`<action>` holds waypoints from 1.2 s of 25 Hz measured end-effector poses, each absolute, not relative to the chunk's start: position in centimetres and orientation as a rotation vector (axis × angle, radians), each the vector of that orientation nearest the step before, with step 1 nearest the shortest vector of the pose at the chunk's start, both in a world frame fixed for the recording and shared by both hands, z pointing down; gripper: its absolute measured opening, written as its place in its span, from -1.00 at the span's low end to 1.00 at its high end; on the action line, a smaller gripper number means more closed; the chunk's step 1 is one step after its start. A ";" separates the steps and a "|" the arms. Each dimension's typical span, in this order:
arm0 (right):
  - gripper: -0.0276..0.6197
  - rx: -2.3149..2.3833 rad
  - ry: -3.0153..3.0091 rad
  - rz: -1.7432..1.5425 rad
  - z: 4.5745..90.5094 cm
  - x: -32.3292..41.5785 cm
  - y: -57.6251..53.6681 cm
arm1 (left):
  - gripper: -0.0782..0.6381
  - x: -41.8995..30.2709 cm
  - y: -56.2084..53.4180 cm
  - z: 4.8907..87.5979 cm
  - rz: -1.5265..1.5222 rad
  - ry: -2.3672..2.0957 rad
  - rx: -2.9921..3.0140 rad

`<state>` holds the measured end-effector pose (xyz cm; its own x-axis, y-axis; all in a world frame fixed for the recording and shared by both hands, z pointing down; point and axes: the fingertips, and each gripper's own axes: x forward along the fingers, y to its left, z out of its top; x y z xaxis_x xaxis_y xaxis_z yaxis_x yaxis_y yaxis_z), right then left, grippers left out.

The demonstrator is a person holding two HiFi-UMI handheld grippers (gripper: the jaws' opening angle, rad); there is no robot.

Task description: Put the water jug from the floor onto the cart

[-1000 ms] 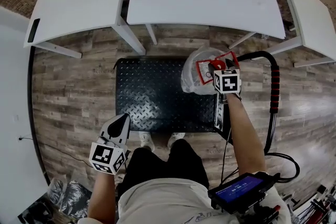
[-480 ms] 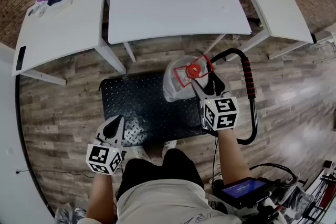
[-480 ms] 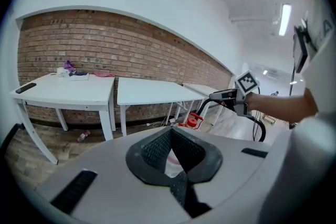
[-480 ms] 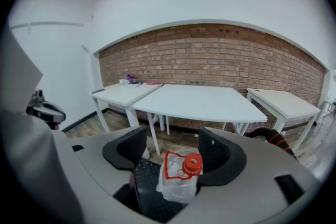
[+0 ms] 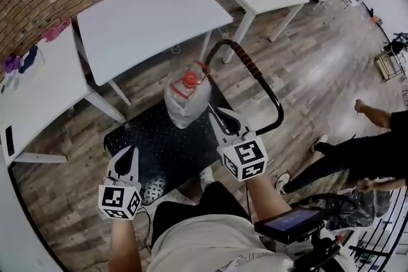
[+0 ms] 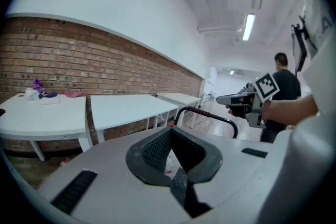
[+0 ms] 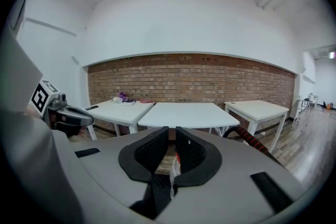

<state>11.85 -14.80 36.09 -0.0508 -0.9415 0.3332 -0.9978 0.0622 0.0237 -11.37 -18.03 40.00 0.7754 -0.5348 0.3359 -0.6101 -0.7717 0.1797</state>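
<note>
one jug [image 5: 185,100], one cart [image 5: 152,144], three tables [image 5: 148,23]

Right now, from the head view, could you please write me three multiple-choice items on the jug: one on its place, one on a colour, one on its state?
1. Where is the jug?
A. on the floor
B. on the cart
C. on a table

2. What colour is its cap?
A. blue
B. red
C. white

3. How does the jug stand?
A. upright
B. on its side
C. upside down

Answers:
1. B, as its base rests on the cart's black top.
2. B, as the cap shows plainly red in the head view.
3. A, as the cap is at the top and faces up toward the camera.
</note>
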 end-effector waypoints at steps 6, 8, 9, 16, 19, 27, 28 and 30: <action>-0.90 2.049 -2.027 0.332 35.2 9.7 -9.2 | -0.78 -11.4 -15.9 37.6 0.326 -0.791 2.762; -0.90 2.054 -2.019 0.341 35.3 9.2 -7.8 | -0.78 -11.1 -14.7 37.2 0.313 -0.770 2.775; -0.90 2.056 -2.015 0.341 35.2 9.1 -7.1 | -0.78 -10.9 -14.1 37.0 0.312 -0.760 2.783; -0.90 2.095 -2.031 0.286 33.2 9.8 -2.3 | -0.78 -9.7 -10.1 34.8 0.271 -0.757 2.822; -0.90 2.120 -2.027 0.284 32.5 10.6 0.9 | -0.78 -9.3 -7.0 34.2 0.267 -0.752 2.822; -0.91 2.119 -2.039 0.217 30.6 12.2 10.4 | -0.78 -7.5 2.0 33.2 0.252 -0.761 2.843; -0.91 2.130 -2.038 0.218 30.5 12.5 11.0 | -0.78 -7.2 2.7 33.1 0.256 -0.755 2.849; -0.91 2.150 -2.034 0.224 30.3 12.6 12.0 | -0.78 -7.0 3.7 33.0 0.265 -0.740 2.858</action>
